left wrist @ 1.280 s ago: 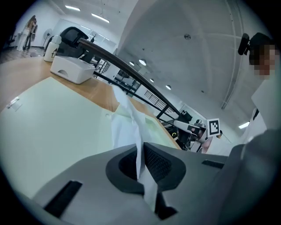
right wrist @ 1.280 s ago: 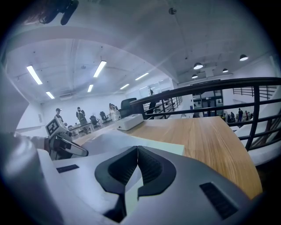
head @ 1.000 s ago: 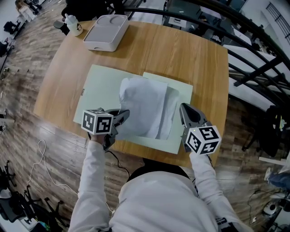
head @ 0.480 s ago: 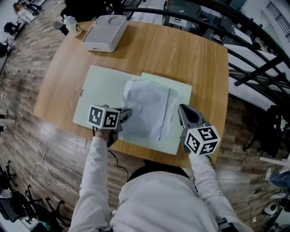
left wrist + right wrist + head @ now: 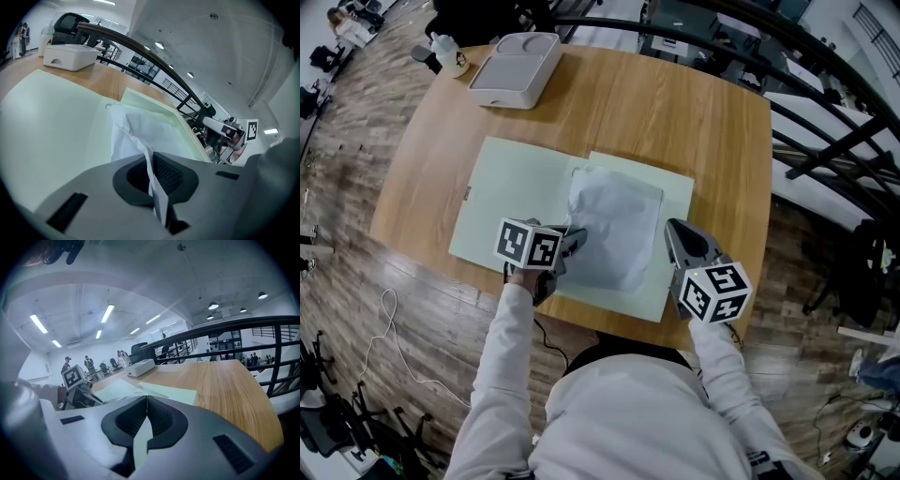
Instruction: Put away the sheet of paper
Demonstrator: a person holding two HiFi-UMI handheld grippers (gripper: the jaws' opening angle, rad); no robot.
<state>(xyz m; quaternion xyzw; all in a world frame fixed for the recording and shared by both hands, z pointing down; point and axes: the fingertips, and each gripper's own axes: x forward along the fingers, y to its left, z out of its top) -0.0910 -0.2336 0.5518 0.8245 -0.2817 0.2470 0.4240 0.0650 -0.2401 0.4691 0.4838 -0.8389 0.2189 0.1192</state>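
The left gripper is pinching the near edge of the sheet of paper, its fingers pressing together on the thin white edge. Ahead of those fingers the sheet is lying crumpled across the right half of an open pale green folder on the counter. To the right of the sheet, the right gripper is hovering over the folder's right edge, its fingers meeting at the tips with nothing between them. A white tray is sitting far beyond both pairs of fingers.
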